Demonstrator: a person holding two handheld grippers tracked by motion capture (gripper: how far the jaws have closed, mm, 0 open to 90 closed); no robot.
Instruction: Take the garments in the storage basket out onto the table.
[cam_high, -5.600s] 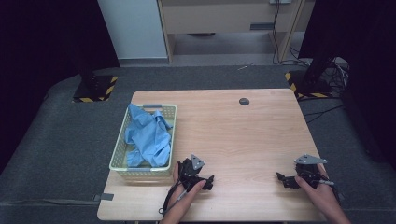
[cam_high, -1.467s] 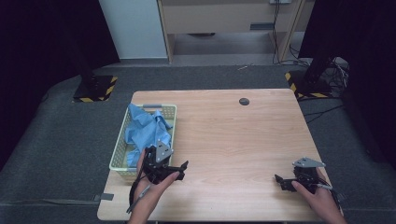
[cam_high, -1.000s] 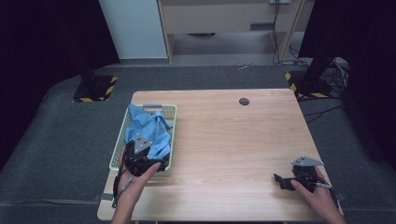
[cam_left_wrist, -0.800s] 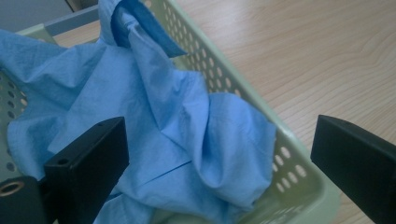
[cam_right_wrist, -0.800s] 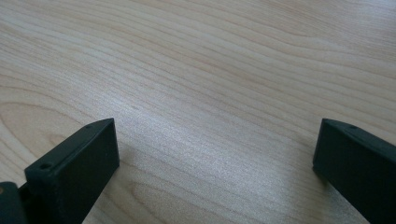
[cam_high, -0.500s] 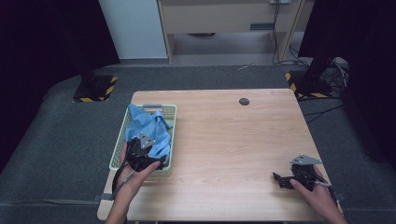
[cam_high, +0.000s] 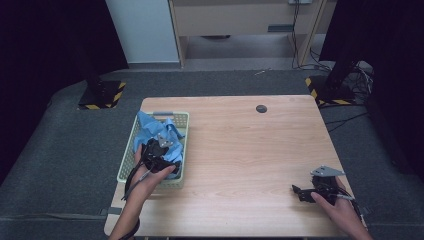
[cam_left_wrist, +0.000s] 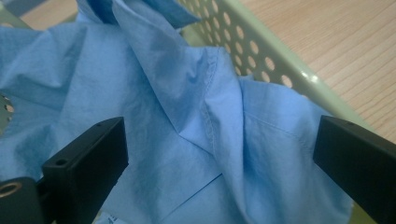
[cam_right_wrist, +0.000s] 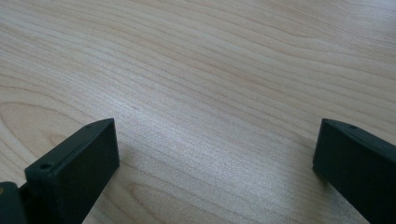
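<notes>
Your blue cloth lies crumpled and creased. It fills the pale green basket at the table's left.

My left claw is black, with a small grey three-cornered plate on top and a dark cable trailing back along my bare forearm. Its two jaws are flat black blocks, squared at the ends, each with a small round hole near the tip. My right claw is the same make: black body, grey plate, cable behind. I wear no sleeves.
</notes>
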